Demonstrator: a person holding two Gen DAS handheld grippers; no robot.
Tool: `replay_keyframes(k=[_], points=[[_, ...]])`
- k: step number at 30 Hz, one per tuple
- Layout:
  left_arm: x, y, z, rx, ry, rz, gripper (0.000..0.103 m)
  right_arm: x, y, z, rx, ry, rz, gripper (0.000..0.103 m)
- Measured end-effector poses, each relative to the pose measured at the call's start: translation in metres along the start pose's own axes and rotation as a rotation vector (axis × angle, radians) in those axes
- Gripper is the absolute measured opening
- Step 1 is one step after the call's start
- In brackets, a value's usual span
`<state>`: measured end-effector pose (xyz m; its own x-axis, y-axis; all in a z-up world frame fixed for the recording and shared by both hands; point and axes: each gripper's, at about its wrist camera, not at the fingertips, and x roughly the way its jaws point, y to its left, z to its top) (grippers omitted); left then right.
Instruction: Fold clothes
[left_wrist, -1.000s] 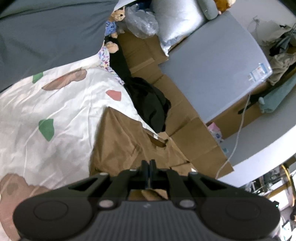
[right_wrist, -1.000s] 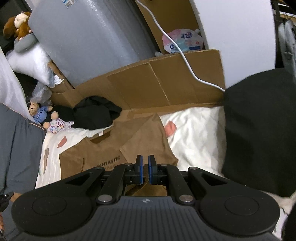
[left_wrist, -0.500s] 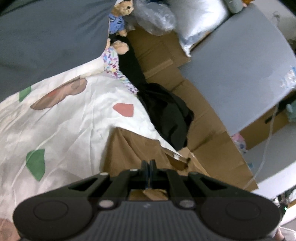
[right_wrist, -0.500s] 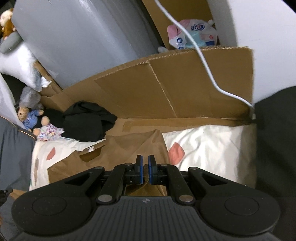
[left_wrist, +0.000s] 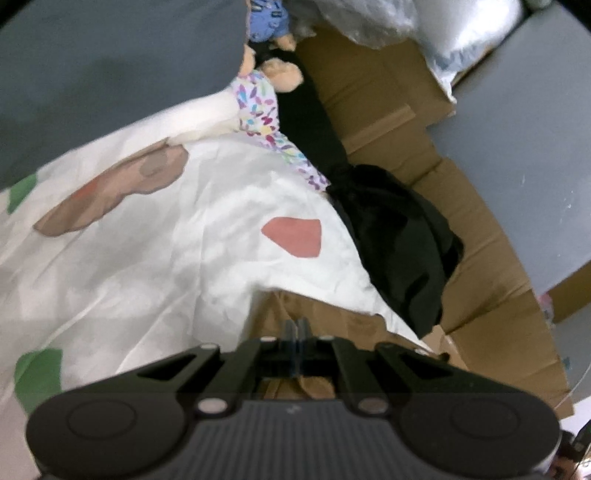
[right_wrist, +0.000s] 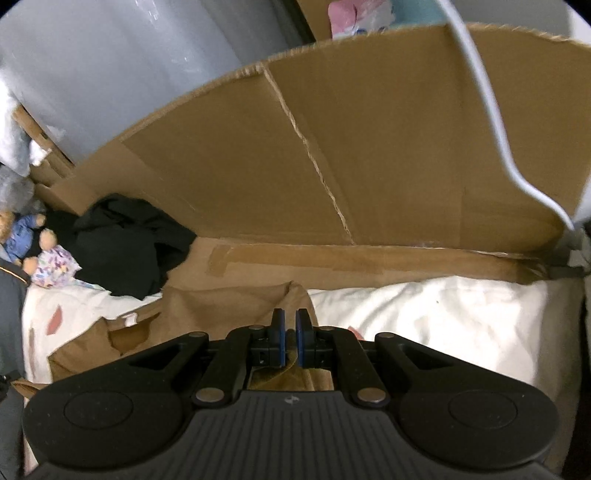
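Flattened cardboard (right_wrist: 332, 177) stands upright behind the bed (left_wrist: 166, 240); grey panel (right_wrist: 129, 66) upper left; white cable (right_wrist: 491, 110) hangs at right.

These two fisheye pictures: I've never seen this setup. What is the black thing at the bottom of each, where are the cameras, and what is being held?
No robot here: a person holds a hand tool with two-finger tongs in each hand, and a camera on each tool looks forward along the fingers. The black shape is the tool's body. In the left view the left tongs are shut on a brown garment. In the right view the right tongs pinch the same brown garment. It lies on a white bedcover with coloured patches. Beside it sit a heap of black clothing, two soft toys and flattened cardboard.
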<state>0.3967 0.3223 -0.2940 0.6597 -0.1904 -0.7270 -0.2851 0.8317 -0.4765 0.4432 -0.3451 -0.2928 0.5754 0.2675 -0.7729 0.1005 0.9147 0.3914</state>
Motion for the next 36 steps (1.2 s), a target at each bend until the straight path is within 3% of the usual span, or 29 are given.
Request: replay_keyframes(k=[9,23,25,26,27,29,33,36], points=[[0.024,-0.002,0.015,-0.011,-0.038,0.027,0.001,0.053,-0.013,0.013,0.013,0.011,-0.011,0.005],[0.055,-0.002,0.029,-0.049,-0.051,0.068,0.000,0.079,-0.018,0.030,0.020,-0.015,-0.026,0.006],[0.047,-0.001,0.032,-0.039,-0.087,0.084,0.005,0.076,-0.022,0.031,0.028,-0.056,-0.026,0.011],[0.045,-0.001,0.034,-0.026,-0.090,0.087,0.005,0.073,-0.025,0.032,0.039,-0.071,-0.018,0.020],[0.043,-0.002,0.036,-0.012,-0.091,0.090,0.005,0.069,-0.027,0.033,0.042,-0.080,-0.006,0.038],[0.037,-0.007,0.037,0.075,-0.070,0.107,0.006,0.057,-0.027,0.034,0.022,-0.110,0.019,0.049],[0.034,-0.015,0.030,0.194,-0.026,0.138,0.008,0.045,-0.027,0.031,-0.030,-0.114,0.006,0.049],[0.037,-0.018,0.025,0.232,-0.005,0.115,0.019,0.045,-0.031,0.025,-0.057,-0.089,-0.021,0.049]])
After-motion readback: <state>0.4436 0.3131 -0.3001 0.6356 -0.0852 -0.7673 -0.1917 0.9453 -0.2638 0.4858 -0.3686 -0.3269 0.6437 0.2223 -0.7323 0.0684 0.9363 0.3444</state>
